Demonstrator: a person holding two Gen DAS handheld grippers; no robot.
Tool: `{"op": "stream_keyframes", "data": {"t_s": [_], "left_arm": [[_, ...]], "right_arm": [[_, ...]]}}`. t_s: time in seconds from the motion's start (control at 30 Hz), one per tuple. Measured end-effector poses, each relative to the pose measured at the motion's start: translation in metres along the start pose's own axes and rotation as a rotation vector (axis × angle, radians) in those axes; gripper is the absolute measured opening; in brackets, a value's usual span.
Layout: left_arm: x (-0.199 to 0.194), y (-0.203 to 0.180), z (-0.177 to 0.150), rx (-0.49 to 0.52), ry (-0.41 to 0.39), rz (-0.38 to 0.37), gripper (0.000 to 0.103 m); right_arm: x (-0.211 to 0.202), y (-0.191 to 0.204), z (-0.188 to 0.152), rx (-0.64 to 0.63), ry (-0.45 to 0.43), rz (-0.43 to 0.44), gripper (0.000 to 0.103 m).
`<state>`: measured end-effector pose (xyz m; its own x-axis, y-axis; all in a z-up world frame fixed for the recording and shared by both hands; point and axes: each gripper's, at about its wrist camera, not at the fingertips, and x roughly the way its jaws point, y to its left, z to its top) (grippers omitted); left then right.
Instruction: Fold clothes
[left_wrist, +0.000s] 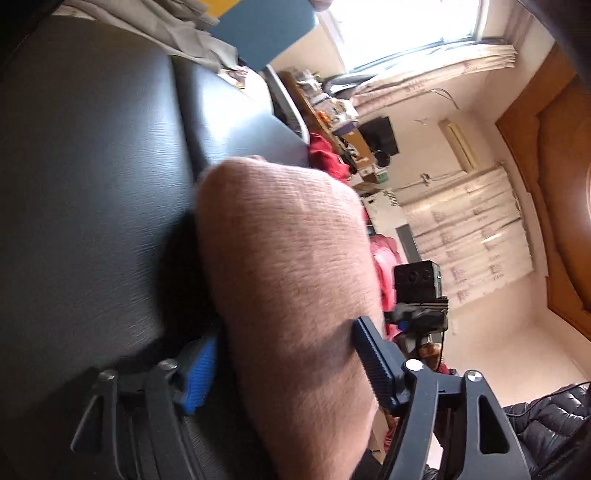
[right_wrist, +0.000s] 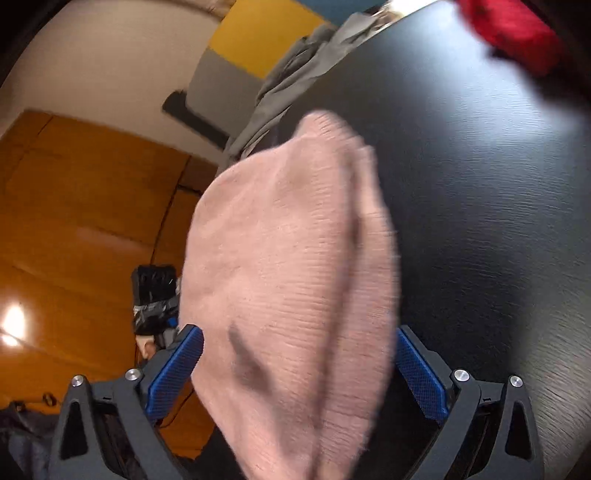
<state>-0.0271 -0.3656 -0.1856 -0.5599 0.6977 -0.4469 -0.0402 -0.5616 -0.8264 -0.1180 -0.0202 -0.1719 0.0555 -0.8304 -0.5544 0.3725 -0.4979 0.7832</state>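
Beneath both grippers lay a black leather-grain surface (left_wrist: 92, 192), with a pink knitted garment (left_wrist: 291, 280) raised off it. That garment ran forward between the blue pads of the left gripper (left_wrist: 284, 363), which pinched it, and likewise through the right gripper (right_wrist: 299, 373), clamped on it. Ahead of the right one sat grey clothing (right_wrist: 295, 70) and a red garment (right_wrist: 517, 33).

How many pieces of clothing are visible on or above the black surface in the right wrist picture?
3: the pink knit garment between the right gripper fingers, a grey garment at the black surface's far edge, a red one at the top right. More may be hidden.
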Motion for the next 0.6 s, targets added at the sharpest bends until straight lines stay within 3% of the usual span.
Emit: {"op": "stream_keyframes", "data": {"t_s": [0.13, 0.27, 0.37, 0.43, 0.47, 0.5, 0.53, 0.6], "left_arm": [[0.018, -0.013, 0.005, 0.045, 0.007, 0.035, 0.09], [0.028, -0.023, 0.005, 0.081, 0.018, 0.075, 0.091], [0.031, -0.024, 0.001, 0.058, 0.027, 0.056, 0.084], [0.031, -0.026, 0.0, 0.05, 0.013, 0.084, 0.069], [0.03, -0.029, -0.002, 0.052, 0.002, 0.104, 0.065], [0.029, -0.032, -0.004, 0.055, -0.01, 0.125, 0.06], [0.027, -0.036, -0.007, 0.061, -0.022, 0.142, 0.058], [0.02, -0.043, -0.018, 0.062, -0.059, 0.165, 0.054]], "right_arm": [[0.028, 0.019, 0.004, -0.063, 0.051, -0.007, 0.091], [0.03, 0.017, -0.002, -0.06, 0.056, 0.041, 0.091], [0.038, 0.023, 0.003, -0.065, 0.056, 0.047, 0.091], [0.046, 0.029, 0.009, -0.068, 0.056, 0.042, 0.091], [0.048, 0.03, 0.01, -0.057, 0.057, 0.025, 0.087], [0.049, 0.03, 0.01, -0.04, 0.056, -0.005, 0.065], [0.051, 0.029, 0.01, -0.024, 0.057, -0.03, 0.05], [0.055, 0.029, 0.006, -0.012, 0.04, -0.032, 0.047]]}}
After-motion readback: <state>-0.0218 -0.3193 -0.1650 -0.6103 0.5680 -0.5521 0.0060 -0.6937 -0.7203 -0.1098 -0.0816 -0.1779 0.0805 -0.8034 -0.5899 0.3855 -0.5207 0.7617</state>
